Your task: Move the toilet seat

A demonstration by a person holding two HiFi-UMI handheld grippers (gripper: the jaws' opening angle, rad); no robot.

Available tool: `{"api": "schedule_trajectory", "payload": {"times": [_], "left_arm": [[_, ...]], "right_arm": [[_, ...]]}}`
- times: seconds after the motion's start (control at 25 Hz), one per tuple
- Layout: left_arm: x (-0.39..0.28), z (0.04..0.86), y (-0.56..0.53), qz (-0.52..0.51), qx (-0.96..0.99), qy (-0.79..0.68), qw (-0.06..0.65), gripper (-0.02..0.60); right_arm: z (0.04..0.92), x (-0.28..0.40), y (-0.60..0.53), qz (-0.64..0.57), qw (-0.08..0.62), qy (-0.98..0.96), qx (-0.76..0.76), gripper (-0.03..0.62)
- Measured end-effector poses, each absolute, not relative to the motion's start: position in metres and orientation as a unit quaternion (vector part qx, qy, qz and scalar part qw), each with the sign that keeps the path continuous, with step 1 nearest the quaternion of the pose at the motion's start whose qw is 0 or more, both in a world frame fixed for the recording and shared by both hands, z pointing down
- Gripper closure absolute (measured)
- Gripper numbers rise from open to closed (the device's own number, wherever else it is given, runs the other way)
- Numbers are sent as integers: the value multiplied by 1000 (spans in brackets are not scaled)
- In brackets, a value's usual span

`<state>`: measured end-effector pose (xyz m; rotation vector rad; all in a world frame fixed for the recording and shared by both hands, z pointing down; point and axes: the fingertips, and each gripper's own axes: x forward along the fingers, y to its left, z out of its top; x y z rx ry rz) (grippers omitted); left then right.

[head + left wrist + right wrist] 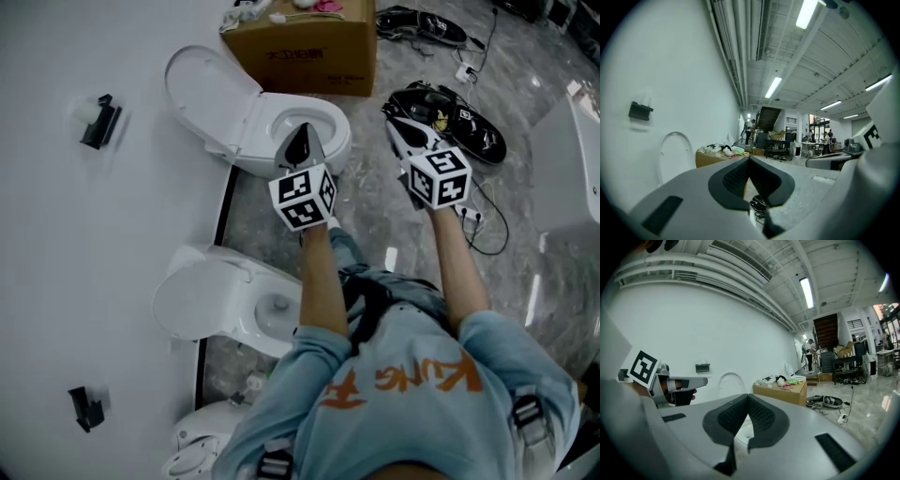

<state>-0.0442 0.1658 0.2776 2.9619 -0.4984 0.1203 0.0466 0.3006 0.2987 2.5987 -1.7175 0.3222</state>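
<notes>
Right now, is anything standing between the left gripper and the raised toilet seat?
Nothing visible does. The left gripper, jaws shut and empty, shows over the open bowl in the head view, and the raised toilet seat stands just beyond it. The cardboard box sits to one side, off that path.

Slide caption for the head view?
Left gripper and right gripper, both shut and empty, extended near the open toilet and cardboard box.

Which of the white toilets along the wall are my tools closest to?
The white ceramic toilet beside the brown cardboard box: the left tool shows right over its bowl. The other two toilets sit farther back, beside the person.
</notes>
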Motion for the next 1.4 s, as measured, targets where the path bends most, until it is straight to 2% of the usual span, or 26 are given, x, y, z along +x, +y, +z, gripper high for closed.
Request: {"api": "schedule_trajectory", "payload": {"times": [0.12,0.28,0.44,0.56,0.84,1.12,1.4], "left_arm": [[-9,290,136,59,986,-142,56,584],[22,309,67,55,985,-128,104,584],[61,339,10,90,982,-113,118,584],[99,356,-25,106,980,-102,131,584],[159,405,-57,135,969,-87,189,584],[179,423,-88,163,962,-100,194,584],[161,439,-157,164,936,-227,211,584]], "right_arm": [[306,71,249,114,5,-557,822,594],[327,88,170,138,5,-586,799,595],[352,123,111,172,-5,-584,794,594],[363,165,79,190,-13,-569,800,594],[381,221,61,203,17,-539,817,595],[389,265,27,224,2,-549,805,594],[409,277,-56,237,7,-640,730,595]]}}
